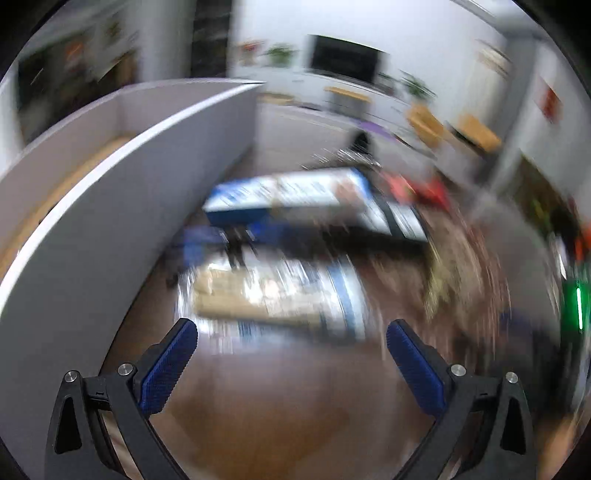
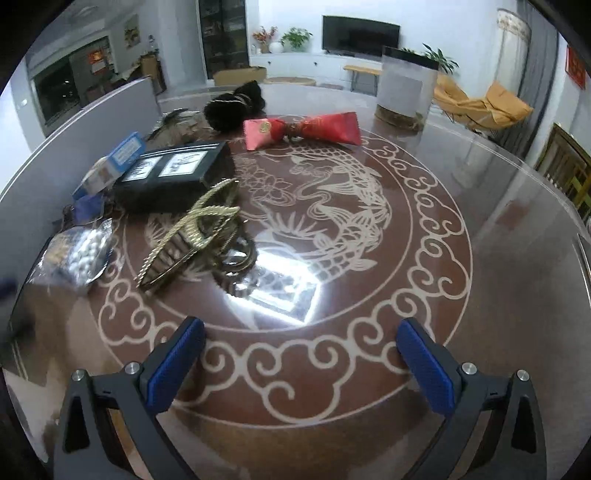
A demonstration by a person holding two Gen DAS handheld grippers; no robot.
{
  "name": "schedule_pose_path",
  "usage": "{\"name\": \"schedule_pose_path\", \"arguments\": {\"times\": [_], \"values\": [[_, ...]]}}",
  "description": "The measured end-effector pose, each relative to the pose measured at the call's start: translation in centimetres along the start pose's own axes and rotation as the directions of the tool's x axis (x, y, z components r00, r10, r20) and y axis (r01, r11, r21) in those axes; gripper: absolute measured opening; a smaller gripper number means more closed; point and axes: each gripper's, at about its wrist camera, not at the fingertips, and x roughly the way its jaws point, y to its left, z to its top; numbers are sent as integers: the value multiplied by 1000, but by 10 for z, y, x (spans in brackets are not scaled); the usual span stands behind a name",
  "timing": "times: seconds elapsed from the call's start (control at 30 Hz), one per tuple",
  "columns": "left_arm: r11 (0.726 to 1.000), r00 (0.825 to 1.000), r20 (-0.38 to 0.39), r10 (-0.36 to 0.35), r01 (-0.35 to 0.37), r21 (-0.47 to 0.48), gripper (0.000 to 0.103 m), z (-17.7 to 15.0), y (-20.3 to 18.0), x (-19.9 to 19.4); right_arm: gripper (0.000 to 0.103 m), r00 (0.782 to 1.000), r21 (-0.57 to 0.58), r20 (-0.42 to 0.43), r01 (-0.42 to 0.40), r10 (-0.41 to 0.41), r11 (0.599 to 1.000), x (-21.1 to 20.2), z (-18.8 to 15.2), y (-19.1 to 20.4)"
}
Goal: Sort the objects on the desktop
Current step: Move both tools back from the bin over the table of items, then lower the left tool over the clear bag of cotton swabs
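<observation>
My right gripper [image 2: 301, 354] and left gripper [image 1: 291, 354] both stand released, holding nothing. Nearest the gold hair claw [image 2: 192, 243], to its left, a clear bag [image 2: 79, 254] holds white beads. Behind the claw lies a black box [image 2: 173, 175], farther a red pouch [image 2: 303, 127]. The round table [image 2: 498, 258] carries a fish pattern.

Home living room. Far wall: television [image 2: 361, 36], potted plant [image 2: 295, 37]. Orange lounge chair [image 2: 484, 101] far right.

black box [image 2: 173, 175] flat, left | gold hair claw [image 2: 192, 236] beside it | red pouch [image 2: 303, 129] behind
</observation>
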Motion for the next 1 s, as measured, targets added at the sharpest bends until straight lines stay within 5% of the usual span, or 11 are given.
{"name": "schedule_pose_path", "arguments": {"times": [0.1, 0.27, 0.47, 0.77, 1.0], "values": [[990, 994, -47, 94, -98, -103, 103, 29, -3, 31, 103, 1000, -21, 2, -12, 12, 1000, -1, -2, 4], [970, 968, -105, 228, -235, -56, 103, 34, -19, 65, 103, 1000, -19, 2, -14, 14, 1000, 2, 0, 4], [979, 975, -91, 203, -202, 23, 103, -1, 0, 34, 103, 1000, -20, 2, -14, 14, 1000, 1, 0, 3], [987, 994, -44, 105, -110, -121, 103, -42, 38, -11, 103, 1000, -20, 2, -14, 14, 1000, 1, -1, 3], [983, 992, -119, 47, -67, -172, 103, -61, 25, -7, 103, 1000, -20, 2, -14, 14, 1000, 2, -1, 3]]}}
